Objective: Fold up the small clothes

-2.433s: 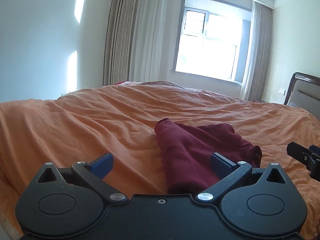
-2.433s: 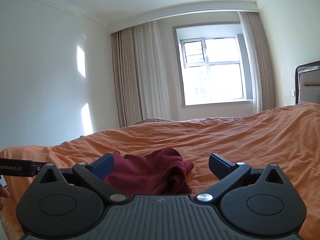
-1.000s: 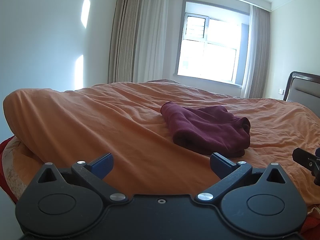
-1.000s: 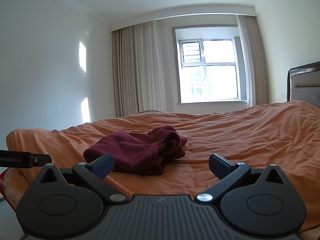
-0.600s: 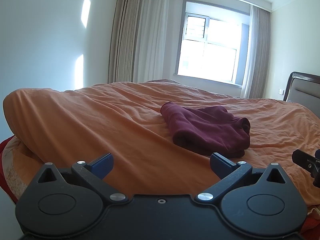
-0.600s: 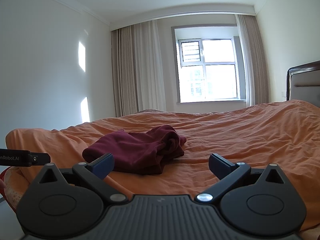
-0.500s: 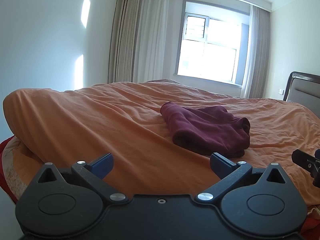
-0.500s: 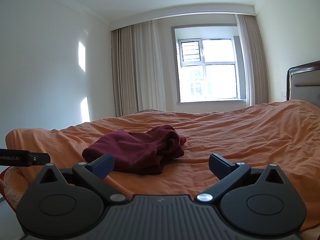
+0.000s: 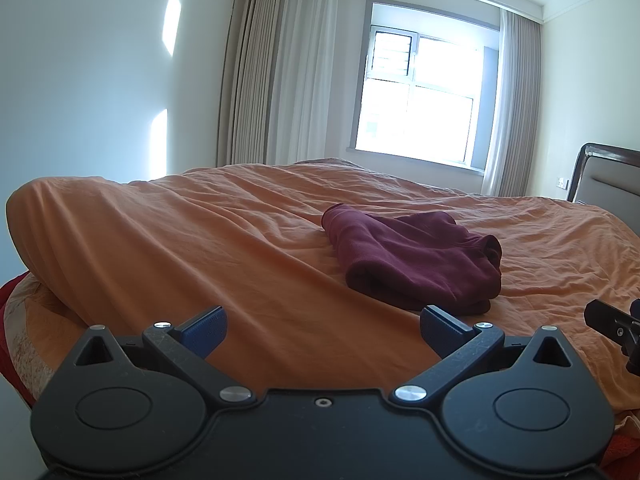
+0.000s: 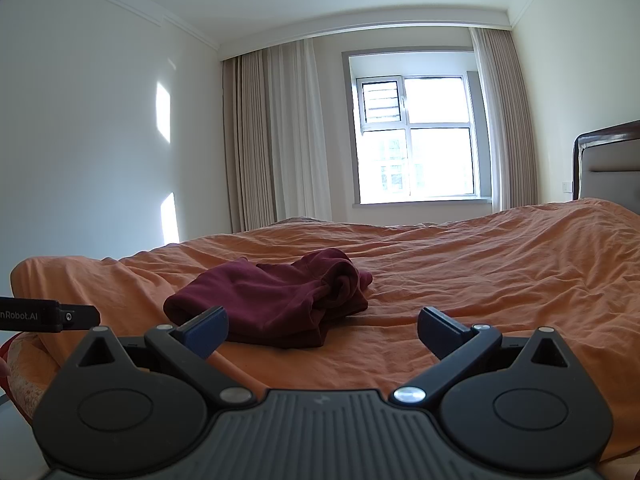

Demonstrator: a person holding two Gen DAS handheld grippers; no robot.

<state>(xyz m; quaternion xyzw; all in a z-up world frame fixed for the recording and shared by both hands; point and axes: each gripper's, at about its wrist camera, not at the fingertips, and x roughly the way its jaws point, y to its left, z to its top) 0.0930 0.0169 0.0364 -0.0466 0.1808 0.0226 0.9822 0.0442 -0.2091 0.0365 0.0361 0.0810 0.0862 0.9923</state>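
Garment (image 9: 416, 256): a small maroon item is seen lying in a folded bundle on the orange bedspread (image 9: 200, 240), near the middle of the bed and well apart from both tools. One folded edge faces the cameras; a bunched, less tidy end is visible on the headboard (image 10: 604, 168) side. The left gripper (image 9: 322, 328) is held above the bedspread's near edge, spread wide, with nothing between its fingers. The right gripper (image 10: 322, 326) is likewise spread wide and empty. The fold is judged largely done, with both tools clear. If tidying is required, the bunched end should be approached and pinched at one layer only.
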